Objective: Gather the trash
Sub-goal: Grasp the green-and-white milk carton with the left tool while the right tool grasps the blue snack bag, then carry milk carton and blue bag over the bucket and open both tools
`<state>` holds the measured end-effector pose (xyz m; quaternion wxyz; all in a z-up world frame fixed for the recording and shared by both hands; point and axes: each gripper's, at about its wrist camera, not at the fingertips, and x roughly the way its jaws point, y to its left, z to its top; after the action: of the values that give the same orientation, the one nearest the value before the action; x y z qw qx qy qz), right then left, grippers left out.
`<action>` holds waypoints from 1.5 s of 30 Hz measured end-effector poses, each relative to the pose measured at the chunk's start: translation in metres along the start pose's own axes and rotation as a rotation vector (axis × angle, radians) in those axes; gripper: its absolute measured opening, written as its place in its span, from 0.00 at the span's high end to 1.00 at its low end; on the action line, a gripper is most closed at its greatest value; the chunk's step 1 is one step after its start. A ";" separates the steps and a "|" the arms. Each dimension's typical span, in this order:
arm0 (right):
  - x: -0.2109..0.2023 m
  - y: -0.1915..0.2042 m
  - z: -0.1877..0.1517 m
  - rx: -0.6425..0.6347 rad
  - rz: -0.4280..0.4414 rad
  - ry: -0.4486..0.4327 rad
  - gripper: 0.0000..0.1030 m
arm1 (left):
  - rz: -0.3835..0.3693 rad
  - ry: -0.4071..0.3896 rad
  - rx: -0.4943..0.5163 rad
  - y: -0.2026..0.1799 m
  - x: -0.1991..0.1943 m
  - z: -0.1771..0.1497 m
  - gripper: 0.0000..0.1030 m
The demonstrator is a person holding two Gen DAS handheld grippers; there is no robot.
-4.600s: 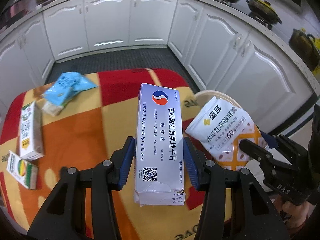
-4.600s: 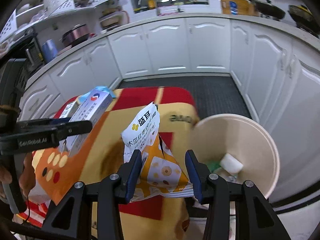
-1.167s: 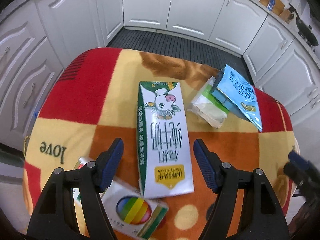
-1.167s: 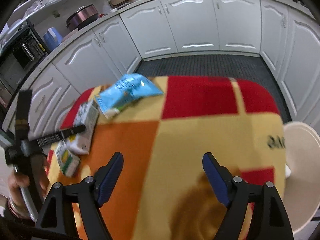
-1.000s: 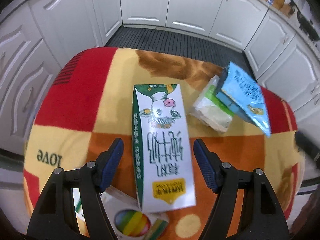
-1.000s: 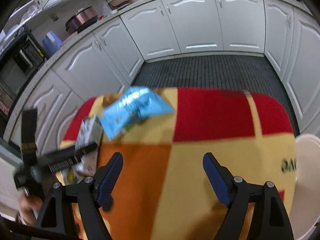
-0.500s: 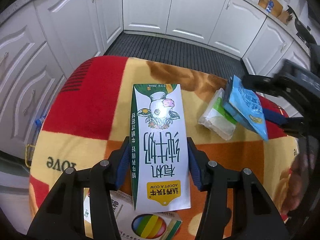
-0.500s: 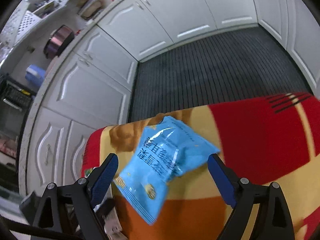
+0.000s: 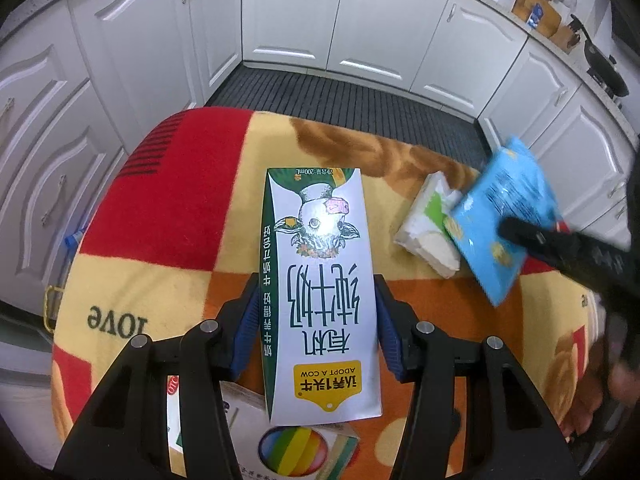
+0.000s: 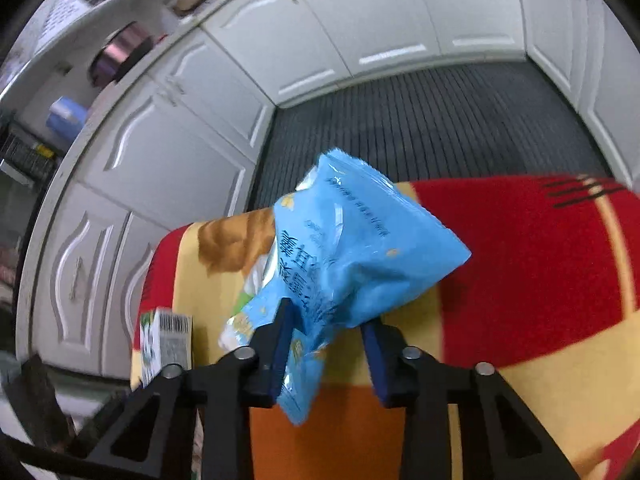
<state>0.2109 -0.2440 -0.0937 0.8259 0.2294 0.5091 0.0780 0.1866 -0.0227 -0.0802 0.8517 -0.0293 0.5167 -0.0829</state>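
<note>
My left gripper (image 9: 316, 320) is shut on a white and green milk carton (image 9: 320, 280) with a cow picture, held over the blanket-covered table (image 9: 172, 200). My right gripper (image 10: 326, 340) is shut on a blue snack bag (image 10: 352, 256); the bag also shows in the left wrist view (image 9: 500, 220), lifted at the right. A white and green tissue pack (image 9: 428, 232) lies on the table beside the bag. The milk carton's end shows in the right wrist view (image 10: 168, 340).
A small box with a rainbow circle (image 9: 296, 448) lies under the milk carton at the table's near edge. White kitchen cabinets (image 9: 360, 28) ring a dark ribbed floor mat (image 9: 340, 96). The trash bin is out of view.
My left gripper has closed on the milk carton. My right gripper has closed on the blue snack bag and lifted it off the tissue pack.
</note>
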 end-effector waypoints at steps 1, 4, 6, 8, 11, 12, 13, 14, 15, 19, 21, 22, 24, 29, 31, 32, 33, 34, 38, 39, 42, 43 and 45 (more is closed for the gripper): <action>-0.006 -0.003 -0.004 -0.014 0.005 -0.008 0.75 | -0.009 -0.003 -0.001 0.000 -0.002 0.000 0.51; -0.029 -0.010 -0.018 -0.069 -0.002 -0.026 0.75 | -0.032 -0.011 0.012 -0.010 -0.008 -0.002 0.51; -0.041 -0.016 -0.030 -0.097 -0.006 -0.026 0.75 | -0.046 -0.010 0.025 -0.017 -0.012 -0.005 0.51; -0.054 -0.025 -0.044 -0.111 0.000 -0.023 0.75 | -0.063 -0.013 0.040 -0.026 -0.017 -0.010 0.51; -0.070 -0.036 -0.065 -0.123 0.007 -0.022 0.75 | -0.087 -0.013 0.060 -0.041 -0.025 -0.018 0.51; -0.073 -0.038 -0.070 -0.129 0.005 -0.020 0.75 | -0.096 -0.009 0.071 -0.047 -0.027 -0.022 0.51; -0.079 -0.042 -0.078 -0.137 0.001 -0.016 0.75 | -0.101 -0.006 0.079 -0.051 -0.028 -0.025 0.51; -0.081 -0.045 -0.083 -0.143 0.001 -0.010 0.75 | -0.109 -0.002 0.095 -0.058 -0.030 -0.030 0.51; -0.084 -0.048 -0.089 -0.147 0.001 0.001 0.75 | -0.113 -0.001 0.106 -0.063 -0.031 -0.034 0.51; -0.096 -0.062 -0.113 -0.171 -0.010 0.040 0.75 | -0.125 0.008 0.149 -0.083 -0.036 -0.048 0.51; -0.104 -0.069 -0.121 -0.165 -0.005 0.040 0.75 | -0.132 0.012 0.165 -0.092 -0.038 -0.054 0.51; -0.108 -0.072 -0.125 -0.163 -0.003 0.036 0.75 | -0.135 0.013 0.172 -0.096 -0.039 -0.057 0.51; -0.116 -0.076 -0.129 -0.158 -0.001 0.025 0.75 | -0.143 0.015 0.188 -0.105 -0.041 -0.062 0.51; -0.132 -0.083 -0.141 -0.153 -0.005 -0.003 0.75 | -0.167 0.016 0.230 -0.130 -0.045 -0.074 0.51; -0.138 -0.087 -0.144 -0.143 -0.009 -0.014 0.75 | -0.180 0.017 0.244 -0.140 -0.047 -0.079 0.51; -0.141 -0.091 -0.145 -0.137 -0.012 -0.021 0.75 | -0.183 0.017 0.249 -0.145 -0.047 -0.080 0.51; -0.144 -0.093 -0.146 -0.132 -0.017 -0.028 0.75 | -0.188 0.019 0.256 -0.150 -0.048 -0.082 0.51; -0.147 -0.096 -0.148 -0.127 -0.022 -0.035 0.75 | -0.194 0.021 0.263 -0.156 -0.048 -0.083 0.51; -0.157 -0.109 -0.150 -0.104 -0.044 -0.057 0.75 | -0.209 0.026 0.297 -0.181 -0.047 -0.089 0.51; -0.159 -0.113 -0.150 -0.099 -0.053 -0.063 0.75 | -0.213 0.029 0.305 -0.188 -0.046 -0.091 0.51; -0.166 -0.126 -0.152 -0.078 -0.071 -0.075 0.75 | -0.223 0.034 0.324 -0.203 -0.045 -0.095 0.51; -0.169 -0.131 -0.154 -0.072 -0.076 -0.078 0.75 | -0.228 0.035 0.330 -0.210 -0.045 -0.096 0.51; -0.173 -0.138 -0.154 -0.062 -0.090 -0.086 0.75 | -0.236 0.038 0.337 -0.219 -0.044 -0.098 0.51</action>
<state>-0.0198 -0.3829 -0.0755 0.8565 0.1835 0.4802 0.0467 0.0562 -0.2269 -0.0574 0.8189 0.0550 0.5045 -0.2680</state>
